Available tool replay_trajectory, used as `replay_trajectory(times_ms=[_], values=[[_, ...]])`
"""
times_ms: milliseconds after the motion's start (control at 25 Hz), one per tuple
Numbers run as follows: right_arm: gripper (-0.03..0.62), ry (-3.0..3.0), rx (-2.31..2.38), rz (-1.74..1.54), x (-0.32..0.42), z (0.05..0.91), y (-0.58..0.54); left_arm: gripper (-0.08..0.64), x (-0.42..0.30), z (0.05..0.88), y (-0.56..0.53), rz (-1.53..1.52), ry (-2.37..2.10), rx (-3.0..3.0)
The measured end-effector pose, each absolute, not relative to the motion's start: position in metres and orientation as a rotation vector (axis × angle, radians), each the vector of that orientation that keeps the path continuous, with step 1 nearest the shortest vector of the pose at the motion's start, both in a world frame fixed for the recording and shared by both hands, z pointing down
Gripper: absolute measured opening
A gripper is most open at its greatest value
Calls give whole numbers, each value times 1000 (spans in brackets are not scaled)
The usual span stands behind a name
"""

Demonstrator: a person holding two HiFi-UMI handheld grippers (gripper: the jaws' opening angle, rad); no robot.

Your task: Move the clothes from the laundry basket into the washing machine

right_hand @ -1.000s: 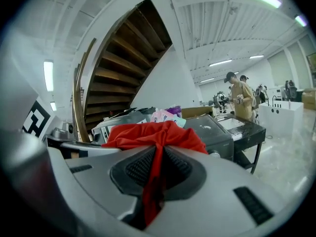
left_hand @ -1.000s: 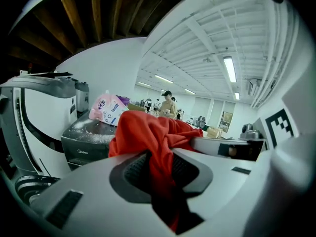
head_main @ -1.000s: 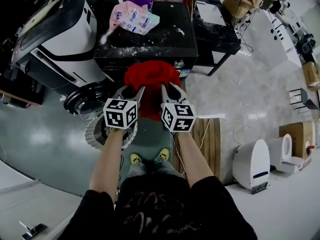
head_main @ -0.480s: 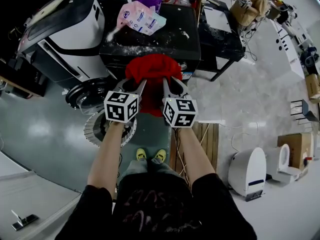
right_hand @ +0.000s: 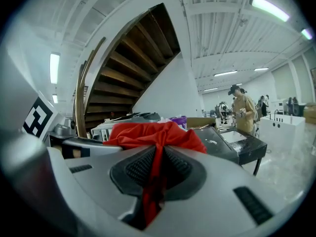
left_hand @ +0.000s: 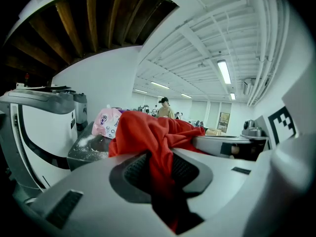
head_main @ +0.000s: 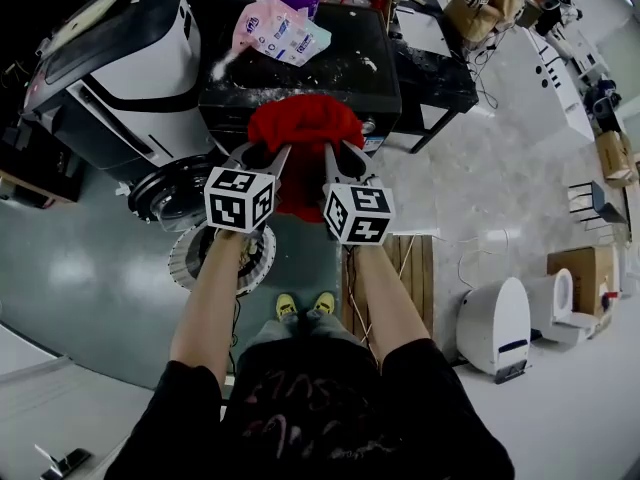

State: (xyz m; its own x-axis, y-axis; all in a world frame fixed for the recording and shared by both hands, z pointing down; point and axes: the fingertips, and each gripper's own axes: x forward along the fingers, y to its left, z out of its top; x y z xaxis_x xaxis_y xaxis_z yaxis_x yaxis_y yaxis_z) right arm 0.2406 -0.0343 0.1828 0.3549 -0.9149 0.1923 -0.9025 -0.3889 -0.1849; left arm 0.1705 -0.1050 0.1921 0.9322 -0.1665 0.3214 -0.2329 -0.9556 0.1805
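Red cloth filled the middle of the head view: a red garment (head_main: 303,133) hung bunched between the left gripper (head_main: 262,158) and the right gripper (head_main: 338,156), clear of the laundry basket (head_main: 190,258) on the floor below and close in front of the black worktop (head_main: 330,78). The washing machine (head_main: 110,78) stood to the left, its round port (head_main: 175,196) low on the front. Doing this step well probably meant swinging both hands left together and lowering them, so the hanging tail did not drag on the port's rim or brush the powder-dusted worktop.

From the left gripper view, the fingers (left_hand: 136,169) were nearly closed, pinching a thick fold of the red garment (left_hand: 153,132), with a dark tail dropping below them. The washing machine (left_hand: 34,122) showed at the left edge and a pink bag (left_hand: 106,122) sat behind the cloth. That grip looked firm enough to carry; the bundle should go well inside before letting go.

From the right gripper view, the fingers (right_hand: 177,169) were pressed almost together on a thinner pleat of the red garment (right_hand: 153,132). This hold seemed the slighter one, so the hands were best kept near each other, avoiding a pull that could slip the pleat free.
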Motion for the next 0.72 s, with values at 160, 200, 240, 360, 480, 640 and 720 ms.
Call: replay_trajectory(times_ms=[160,200,240,360,480,640,720], values=[[44,1670,-2570,-394,240,177,-36,106,172,187,-109,445,-254,2902],[45,1663,-2573,-394,240,177,-37,106,172,187,-110,445,-247,2905],[44,1658,-2575,-396,241,178,-39,106,173,188,-111,447,-242,2906],[44,1650,-2584,-401,243,183,-44,106,175,193,-116,453,-233,2911],[44,1652,-2587,-414,247,193,-48,106,179,203,-120,461,-231,2904],[44,1655,-2583,-446,257,213,-55,106,189,223,-127,492,-231,2896],[44,1669,-2583,-453,262,224,-58,106,194,234,-129,505,-233,2897]])
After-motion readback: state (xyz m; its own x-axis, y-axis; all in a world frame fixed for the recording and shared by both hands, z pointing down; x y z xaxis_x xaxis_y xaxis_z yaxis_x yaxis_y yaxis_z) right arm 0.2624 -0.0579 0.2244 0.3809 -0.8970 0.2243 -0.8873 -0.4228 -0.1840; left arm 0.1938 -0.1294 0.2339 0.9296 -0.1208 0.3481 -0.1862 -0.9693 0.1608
